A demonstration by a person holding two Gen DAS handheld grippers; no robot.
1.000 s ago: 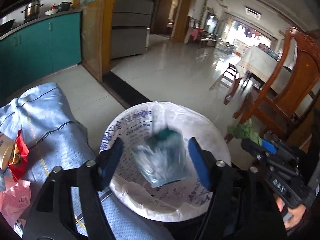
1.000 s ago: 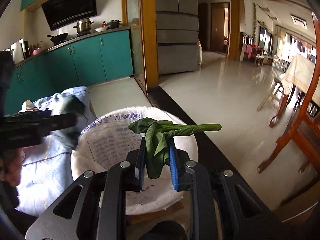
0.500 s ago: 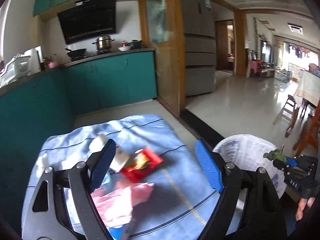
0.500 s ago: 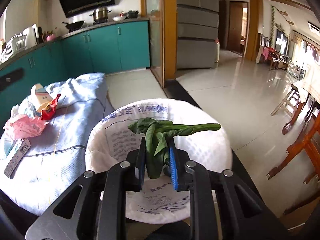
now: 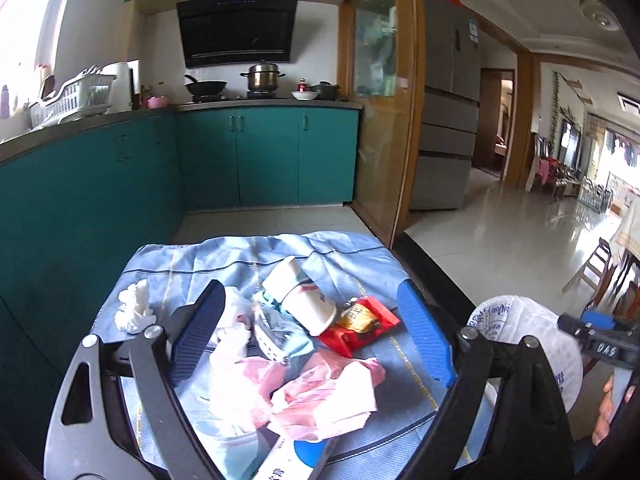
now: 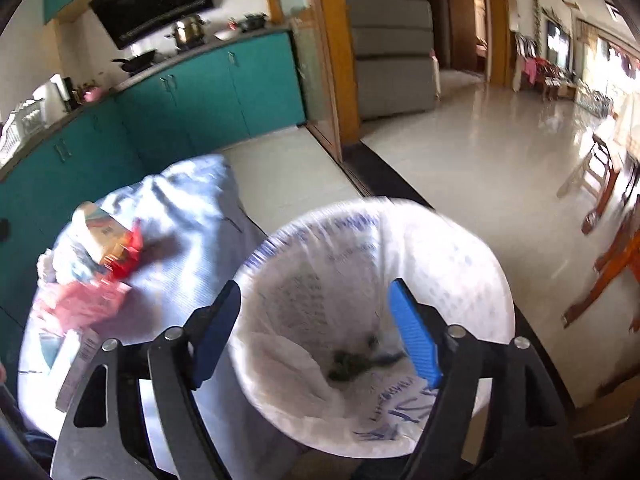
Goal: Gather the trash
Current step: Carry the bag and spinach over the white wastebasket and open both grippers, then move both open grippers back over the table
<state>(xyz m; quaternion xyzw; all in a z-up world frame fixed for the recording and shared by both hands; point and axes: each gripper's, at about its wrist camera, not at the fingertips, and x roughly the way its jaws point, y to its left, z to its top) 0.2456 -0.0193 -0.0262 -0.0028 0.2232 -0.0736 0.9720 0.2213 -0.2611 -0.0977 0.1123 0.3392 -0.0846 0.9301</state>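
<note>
My left gripper [image 5: 310, 334] hangs above the litter on a blue cloth [image 5: 352, 258]; its jaws are opening and nothing is gripped. Under it lie a paper cup [image 5: 298, 298], a red snack wrapper [image 5: 360, 322], pink plastic bags [image 5: 316, 396], a crumpled tissue [image 5: 134, 306] and a white and blue box [image 5: 294, 458]. My right gripper [image 6: 316, 330] is over the white-lined trash bin [image 6: 460, 240]; its jaws are opening, empty. The green vegetable scrap [image 6: 352, 364] lies blurred in the bin's bottom. The bin [image 5: 520, 316] and the right gripper [image 5: 600, 338] also appear at the left wrist view's right edge.
Teal kitchen cabinets [image 5: 264, 156] with a stove and pots stand behind the cloth. A wooden door frame [image 5: 404, 120] and a grey fridge [image 5: 448, 128] lie beyond. Wooden chairs [image 6: 612, 264] and a stool [image 6: 592, 176] stand on the tiled floor to the right.
My left gripper swung from over the bin to the litter on the blue cloth. My right gripper opened above the bin and the green vegetable scrap dropped in.
</note>
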